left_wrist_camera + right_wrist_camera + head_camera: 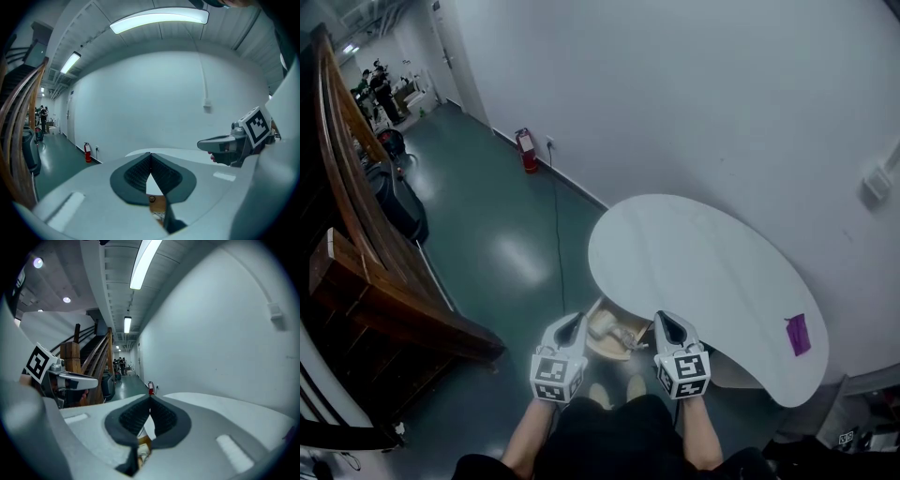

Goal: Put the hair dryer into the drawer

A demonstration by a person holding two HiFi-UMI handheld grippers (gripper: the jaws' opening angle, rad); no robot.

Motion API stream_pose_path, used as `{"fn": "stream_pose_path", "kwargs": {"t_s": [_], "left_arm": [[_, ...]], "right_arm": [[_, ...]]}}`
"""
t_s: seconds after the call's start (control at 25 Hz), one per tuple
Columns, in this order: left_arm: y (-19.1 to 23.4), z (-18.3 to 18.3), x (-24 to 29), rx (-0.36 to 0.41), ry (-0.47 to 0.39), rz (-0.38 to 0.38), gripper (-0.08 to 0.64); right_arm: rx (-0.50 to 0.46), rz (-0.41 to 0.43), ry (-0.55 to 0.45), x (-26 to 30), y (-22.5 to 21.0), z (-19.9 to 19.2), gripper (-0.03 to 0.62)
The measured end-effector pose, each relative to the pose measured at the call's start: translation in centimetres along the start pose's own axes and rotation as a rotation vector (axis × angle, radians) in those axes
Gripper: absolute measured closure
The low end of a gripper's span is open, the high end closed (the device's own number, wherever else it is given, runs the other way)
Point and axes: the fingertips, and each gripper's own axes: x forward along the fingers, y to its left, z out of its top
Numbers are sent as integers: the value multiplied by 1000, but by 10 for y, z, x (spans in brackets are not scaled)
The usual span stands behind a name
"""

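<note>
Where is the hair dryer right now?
Head view, lower centre: the hair dryer lies in the open drawer under the white table, between the left tool and right tool.

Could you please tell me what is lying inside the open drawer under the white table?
A white hair dryer lies in the wooden drawer, toward its left. The table top covers the drawer's rear, so anything there cannot be seen.

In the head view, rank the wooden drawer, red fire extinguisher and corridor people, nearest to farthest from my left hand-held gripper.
1. Wooden drawer: just ahead of the left hand-held gripper, under the table edge.
2. Red fire extinguisher: well beyond, standing on the floor, upper middle.
3. People: farthest, down the corridor, top left.
</note>
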Motion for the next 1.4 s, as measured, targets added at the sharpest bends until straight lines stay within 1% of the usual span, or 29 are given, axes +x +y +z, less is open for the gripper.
{"fn": "stream_pose_path", "kwargs": {"t_s": [0.12, 0.32, 0.64, 1.04, 1.4], "left_arm": [[-2, 1, -2, 4, -4, -5, 555], [0, -5, -3, 3, 6, -3, 555], [1, -3, 2, 6, 4, -6, 555], [3, -5, 6, 7, 6, -2, 555], [7, -4, 4, 3, 6, -4, 555]], "right_arm": [[-8, -9, -10, -8, 1, 1, 589], [-13, -19, 1, -9, 1, -4, 589], [-18, -4, 6, -4, 5, -3, 589], [-12, -9, 4, 2, 4, -2, 589], [-17, -5, -8, 5, 11, 4, 589]]}}
